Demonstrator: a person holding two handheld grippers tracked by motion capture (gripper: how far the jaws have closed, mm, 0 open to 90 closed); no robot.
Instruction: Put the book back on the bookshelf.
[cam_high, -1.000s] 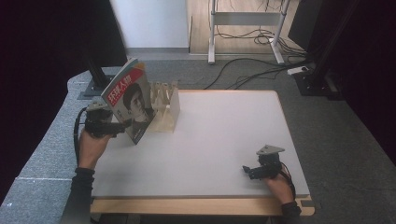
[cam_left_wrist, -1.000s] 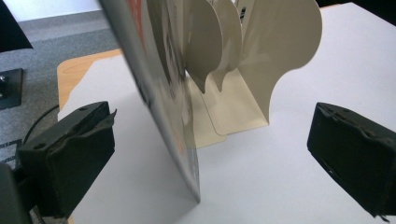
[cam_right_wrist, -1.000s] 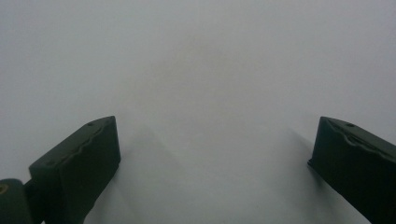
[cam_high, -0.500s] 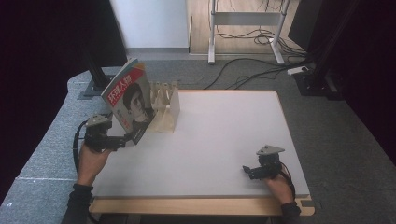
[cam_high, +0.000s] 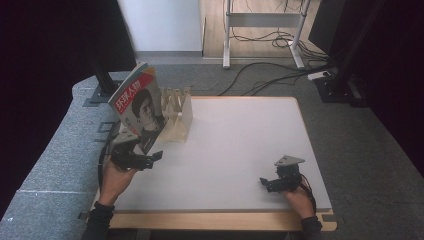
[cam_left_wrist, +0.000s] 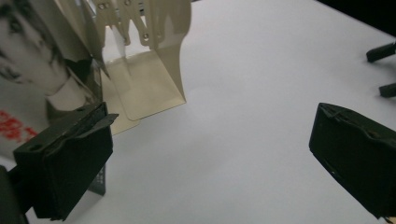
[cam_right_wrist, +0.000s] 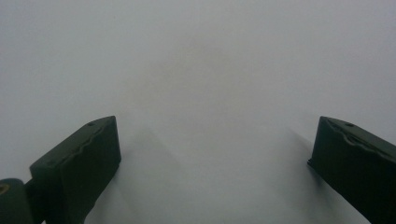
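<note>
A magazine (cam_high: 140, 106) with a portrait and a red title on its cover stands tilted against a beige slotted rack (cam_high: 179, 117) at the table's back left. My left gripper (cam_high: 149, 159) is just in front of the magazine's lower edge, open and holding nothing. In the left gripper view the magazine (cam_left_wrist: 32, 70) is beside the left jaw, with the rack (cam_left_wrist: 149, 70) ahead and my left gripper (cam_left_wrist: 210, 158) spread wide over bare table. My right gripper (cam_high: 265, 183) rests near the front right, and in its own view it (cam_right_wrist: 210, 163) stands open over the white surface.
The white table (cam_high: 235, 135) has a wooden front edge. Grey carpet lies around it, with a desk frame and cables (cam_high: 270, 35) on the floor behind. The far-off jaws of the right gripper (cam_left_wrist: 382, 70) show in the left gripper view.
My left gripper has drawn back from the magazine toward the front edge. The magazine stays leaning on the rack. The right gripper has not moved.
</note>
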